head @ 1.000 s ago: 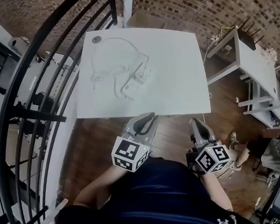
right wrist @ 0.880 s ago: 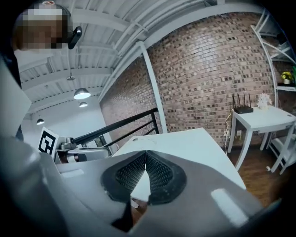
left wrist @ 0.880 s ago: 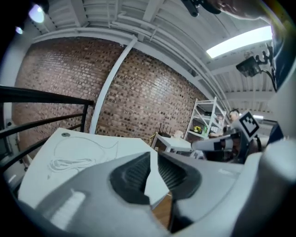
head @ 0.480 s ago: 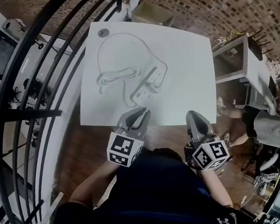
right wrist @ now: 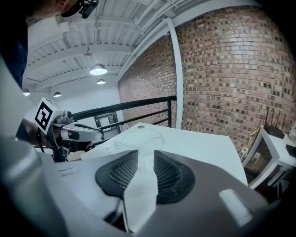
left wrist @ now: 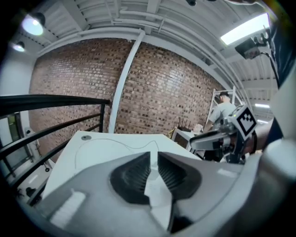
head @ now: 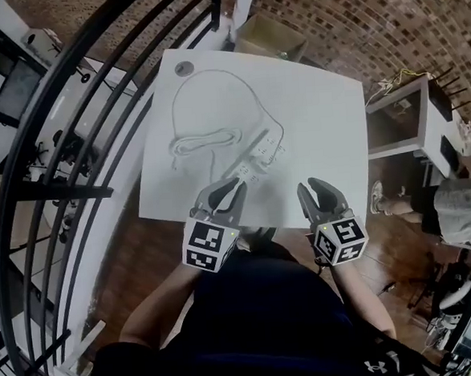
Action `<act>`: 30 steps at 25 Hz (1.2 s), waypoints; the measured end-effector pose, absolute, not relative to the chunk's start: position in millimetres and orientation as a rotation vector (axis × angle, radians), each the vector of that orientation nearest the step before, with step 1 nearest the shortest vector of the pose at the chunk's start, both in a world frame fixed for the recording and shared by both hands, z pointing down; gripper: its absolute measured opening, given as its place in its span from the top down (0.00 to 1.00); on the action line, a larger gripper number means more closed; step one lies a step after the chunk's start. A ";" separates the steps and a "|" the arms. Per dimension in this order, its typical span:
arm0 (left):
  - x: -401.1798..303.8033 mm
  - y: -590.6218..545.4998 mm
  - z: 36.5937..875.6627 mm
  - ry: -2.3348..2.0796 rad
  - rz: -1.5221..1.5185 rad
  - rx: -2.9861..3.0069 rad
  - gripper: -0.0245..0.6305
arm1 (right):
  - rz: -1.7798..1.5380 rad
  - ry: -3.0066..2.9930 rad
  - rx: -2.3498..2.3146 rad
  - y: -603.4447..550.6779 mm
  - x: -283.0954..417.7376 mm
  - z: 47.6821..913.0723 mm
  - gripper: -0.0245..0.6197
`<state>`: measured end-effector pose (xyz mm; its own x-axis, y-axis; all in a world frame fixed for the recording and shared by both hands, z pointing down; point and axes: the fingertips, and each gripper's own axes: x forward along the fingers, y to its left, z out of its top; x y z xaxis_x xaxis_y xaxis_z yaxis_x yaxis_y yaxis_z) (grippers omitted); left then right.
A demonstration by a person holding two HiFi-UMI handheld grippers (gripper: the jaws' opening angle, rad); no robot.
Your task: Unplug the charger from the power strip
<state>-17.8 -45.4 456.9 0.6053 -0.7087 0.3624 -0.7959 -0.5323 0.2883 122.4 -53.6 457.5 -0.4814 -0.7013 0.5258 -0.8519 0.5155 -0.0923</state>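
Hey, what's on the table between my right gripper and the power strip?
Nothing: in the head view only bare white table separates the right gripper from the power strip. The gripper's jaws have just been opening, with nothing between them.

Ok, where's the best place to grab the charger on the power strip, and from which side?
Take the charger by its white body, from above on your side. It seems to stand proud of the near end of the power strip, which lies flat on the table, leaving its side faces free. Finer detail is too small to tell.
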 end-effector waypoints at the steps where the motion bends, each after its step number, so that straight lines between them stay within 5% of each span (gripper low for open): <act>1: -18.2 -47.2 461.4 -1.222 0.304 2.406 0.89 | 0.482 -2.347 1.241 -56.7 117.9 461.9 0.78; 16: -2.4 -65.8 566.0 -1.119 0.733 2.441 0.73 | 0.465 -2.233 0.912 -102.0 51.6 553.0 0.58; 30: 16.9 -78.4 604.9 -0.997 0.870 2.479 0.64 | 0.402 -2.092 0.865 -111.9 27.8 594.8 0.62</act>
<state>16.9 -78.4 604.9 0.5687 -0.5079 0.6470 -0.7094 -0.7010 0.0732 27.8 -111.9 594.8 -0.4299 -0.4401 0.7883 -0.7008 0.7131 0.0159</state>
